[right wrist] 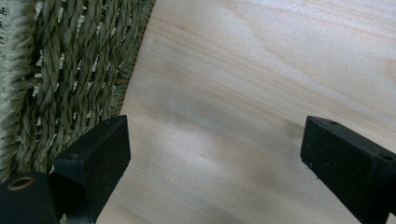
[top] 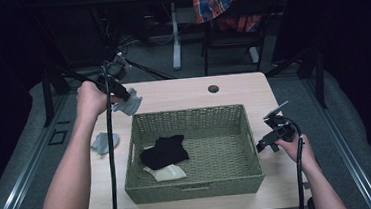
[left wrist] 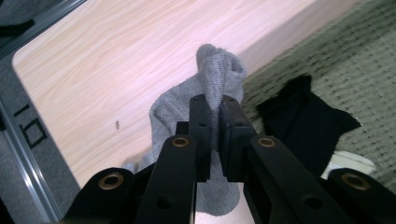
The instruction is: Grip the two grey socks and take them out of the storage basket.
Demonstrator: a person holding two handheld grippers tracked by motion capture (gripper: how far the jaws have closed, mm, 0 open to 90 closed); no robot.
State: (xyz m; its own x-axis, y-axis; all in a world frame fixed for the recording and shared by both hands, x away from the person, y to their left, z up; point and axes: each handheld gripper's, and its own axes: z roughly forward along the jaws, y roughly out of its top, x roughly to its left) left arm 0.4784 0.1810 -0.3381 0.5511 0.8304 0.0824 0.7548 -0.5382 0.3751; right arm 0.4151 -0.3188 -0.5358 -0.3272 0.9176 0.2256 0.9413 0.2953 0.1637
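Observation:
My left gripper (top: 125, 98) is shut on a grey sock (top: 129, 104), held in the air over the table just beyond the far left corner of the woven basket (top: 189, 115). In the left gripper view the grey sock (left wrist: 212, 88) is pinched between the two black jaws of the left gripper (left wrist: 215, 109) and hangs below them. A black sock (top: 164, 151) and a cream sock (top: 168, 172) lie inside the basket. Another grey sock (top: 104, 142) rests on the table left of the basket. My right gripper (top: 267, 143) stands open beside the basket's right wall, nothing between its jaws (right wrist: 219, 154).
The light wooden table (top: 192, 91) has a cable hole (top: 213, 88) near its far edge. A chair with a plaid cloth (top: 220, 4) stands beyond the table. In the right gripper view the basket's woven wall (right wrist: 70, 70) is at the left, with bare tabletop (right wrist: 243, 84) ahead.

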